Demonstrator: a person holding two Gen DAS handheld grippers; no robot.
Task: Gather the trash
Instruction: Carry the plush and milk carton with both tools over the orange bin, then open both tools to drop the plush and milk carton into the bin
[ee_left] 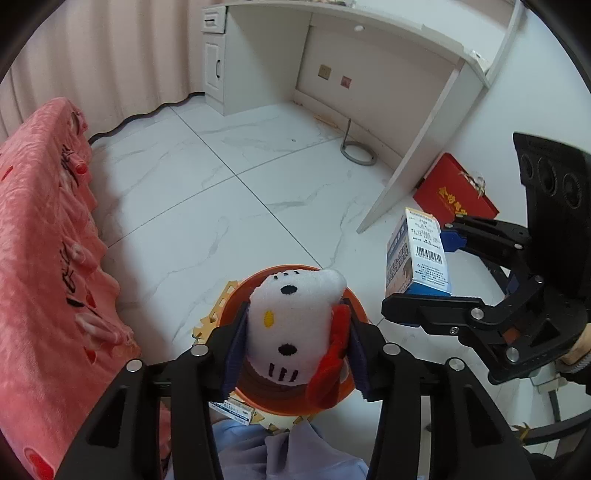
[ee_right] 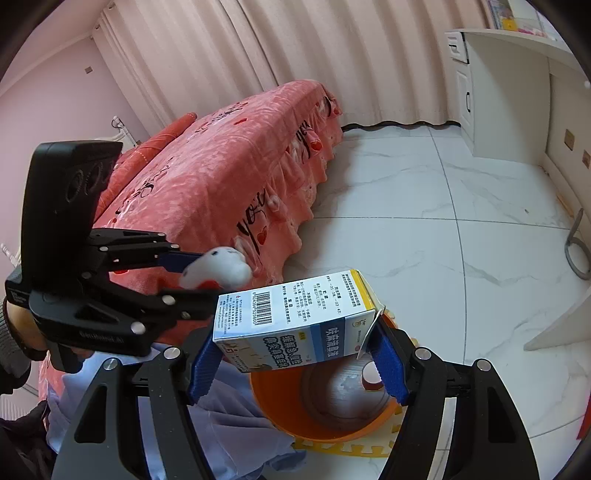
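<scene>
Tiled floor (ee_right: 424,221), orange bin (ee_right: 295,424) holding tape roll (ee_right: 371,373), plush (ee_left: 291,325) above

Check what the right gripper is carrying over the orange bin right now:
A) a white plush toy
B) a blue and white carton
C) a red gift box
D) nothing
B: in the right wrist view the blue and white carton sits between the right gripper pads above the orange bin; the white plush toy is in the left gripper.

White marble-tile floor (ee_left: 229,192), pink-covered bed (ee_right: 229,177), white desk (ee_left: 369,33), curtains (ee_right: 295,55).
</scene>
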